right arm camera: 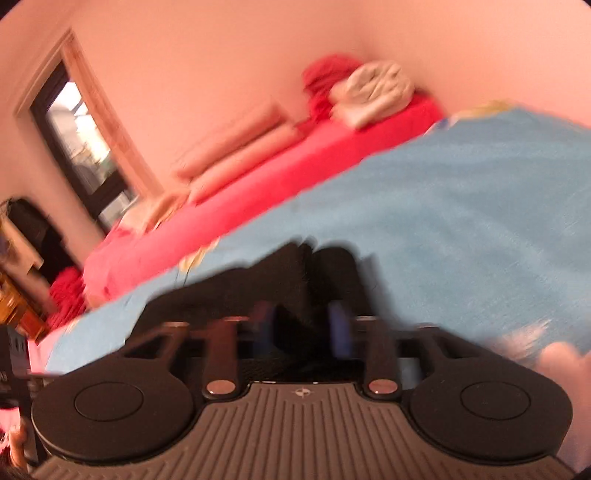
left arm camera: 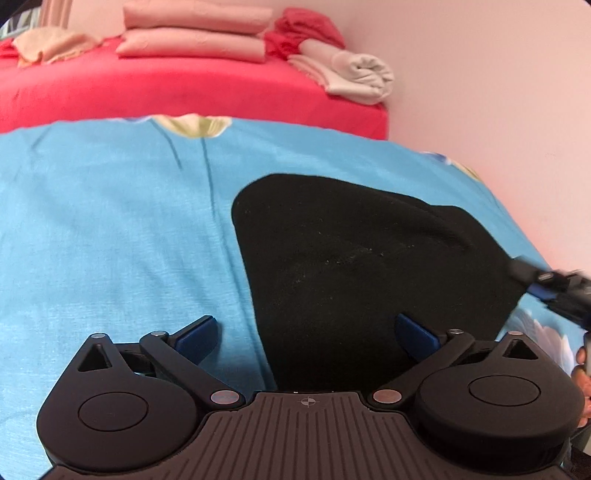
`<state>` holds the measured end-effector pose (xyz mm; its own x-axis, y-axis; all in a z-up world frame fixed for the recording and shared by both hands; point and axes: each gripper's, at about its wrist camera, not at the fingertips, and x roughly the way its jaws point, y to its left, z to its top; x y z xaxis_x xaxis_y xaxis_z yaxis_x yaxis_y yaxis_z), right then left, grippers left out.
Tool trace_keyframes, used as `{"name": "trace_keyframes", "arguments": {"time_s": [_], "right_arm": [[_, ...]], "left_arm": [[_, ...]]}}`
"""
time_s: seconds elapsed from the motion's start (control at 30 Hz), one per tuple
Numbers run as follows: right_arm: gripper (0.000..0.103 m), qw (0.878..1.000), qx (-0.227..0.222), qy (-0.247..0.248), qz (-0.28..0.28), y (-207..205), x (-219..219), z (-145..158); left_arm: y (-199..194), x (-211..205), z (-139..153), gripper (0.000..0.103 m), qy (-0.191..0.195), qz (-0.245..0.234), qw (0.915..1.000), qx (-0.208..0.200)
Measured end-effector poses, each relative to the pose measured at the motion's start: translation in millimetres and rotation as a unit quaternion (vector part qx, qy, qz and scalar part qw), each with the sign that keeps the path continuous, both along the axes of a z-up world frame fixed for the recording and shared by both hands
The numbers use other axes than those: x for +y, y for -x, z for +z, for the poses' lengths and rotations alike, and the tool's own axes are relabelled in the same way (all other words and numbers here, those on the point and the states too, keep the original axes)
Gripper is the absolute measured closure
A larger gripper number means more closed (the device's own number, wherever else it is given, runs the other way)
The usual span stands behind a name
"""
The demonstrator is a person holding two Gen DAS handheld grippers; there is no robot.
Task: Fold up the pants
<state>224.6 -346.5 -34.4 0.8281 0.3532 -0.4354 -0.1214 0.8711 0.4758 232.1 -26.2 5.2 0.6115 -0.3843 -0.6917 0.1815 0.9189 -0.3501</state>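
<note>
The black pants (left arm camera: 362,266) lie folded in a compact dark shape on the blue floral sheet (left arm camera: 110,229). My left gripper (left arm camera: 306,338) is open and empty, low over the pants' near left edge, with one blue pad (left arm camera: 195,338) over the sheet. My right gripper shows at the right edge of the left wrist view (left arm camera: 550,284), at the pants' right side. In the blurred right wrist view the right gripper (right arm camera: 303,326) has black pants fabric (right arm camera: 291,280) between its blue pads, which stand close together.
A red mattress (left arm camera: 184,92) lies beyond the blue sheet, with stacked pink pillows (left arm camera: 192,33), a white rolled cloth (left arm camera: 364,74) and red fabric (left arm camera: 306,27). A pink wall (left arm camera: 480,92) runs along the right. A window (right arm camera: 81,147) shows in the right wrist view.
</note>
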Motion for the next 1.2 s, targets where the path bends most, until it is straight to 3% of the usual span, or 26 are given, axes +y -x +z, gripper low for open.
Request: {"name": "trace_keyframes", "arguments": {"time_s": [0.03,0.1,0.27,0.3,0.33,0.37,0.43,0.53,0.63,0.77,0.9,0.97,1.03,1.07,1.13,1.2], "right_arm": [[0.001,1.0,-0.008,0.006,-0.002,0,-3,3],[0.003,1.0,0.005,0.0,0.019,-10,-9,4],[0.003,0.992,0.107,-0.026,0.061,-50,-7,-19],[0.006,0.99,0.12,-0.043,0.064,-48,-7,-22],[0.022,0.992,0.106,-0.049,0.052,-44,-5,-24],[0.032,0.993,0.099,-0.041,0.05,-42,-1,-22],[0.051,0.994,0.091,-0.038,0.043,-33,5,-15],[0.053,0.995,0.071,-0.05,0.041,-12,7,5],[0.054,0.994,0.058,-0.081,0.052,11,6,32],[0.054,0.992,0.063,-0.092,0.057,53,16,60],[0.048,0.992,0.05,-0.103,0.053,97,27,60],[0.038,0.996,0.042,-0.067,0.048,107,37,40],[0.033,0.996,0.087,-0.011,0.023,108,46,11],[0.029,0.994,0.108,0.016,-0.001,110,48,1],[0.019,0.996,0.083,-0.009,-0.01,129,36,-6],[0.016,0.996,0.077,-0.002,-0.037,145,26,-4]], "left_arm": [[-4,2,-1,0.0,0.009,-0.002,0.9999,0.011],[-11,5,-5,0.0,0.027,-0.006,0.9992,0.029],[-28,-1,-9,0.0,0.047,-0.024,0.9978,0.039],[-29,-3,-8,0.0,0.048,-0.025,0.9978,0.038],[-29,-6,-7,0.0,0.053,-0.03,0.9976,0.034],[-30,-9,-6,0.0,0.063,-0.04,0.9967,0.032],[-22,-14,3,0.0,0.047,-0.025,0.9983,0.023],[2,-14,27,0.0,0.038,-0.029,0.9988,-0.008],[25,-6,51,0.0,0.054,-0.033,0.9978,-0.018],[66,6,81,0.0,0.041,-0.034,0.9981,-0.032],[100,18,82,0.0,0.017,-0.027,0.9985,-0.044],[106,16,58,0.0,-0.04,-0.007,0.9984,-0.039],[105,17,22,0.0,-0.117,0.029,0.9925,0.02],[110,23,13,0.0,-0.102,0.034,0.9941,0.018],[126,42,12,0.0,-0.043,0.052,0.9976,0.018],[138,53,17,0.0,-0.027,0.073,0.9967,0.022]]}}
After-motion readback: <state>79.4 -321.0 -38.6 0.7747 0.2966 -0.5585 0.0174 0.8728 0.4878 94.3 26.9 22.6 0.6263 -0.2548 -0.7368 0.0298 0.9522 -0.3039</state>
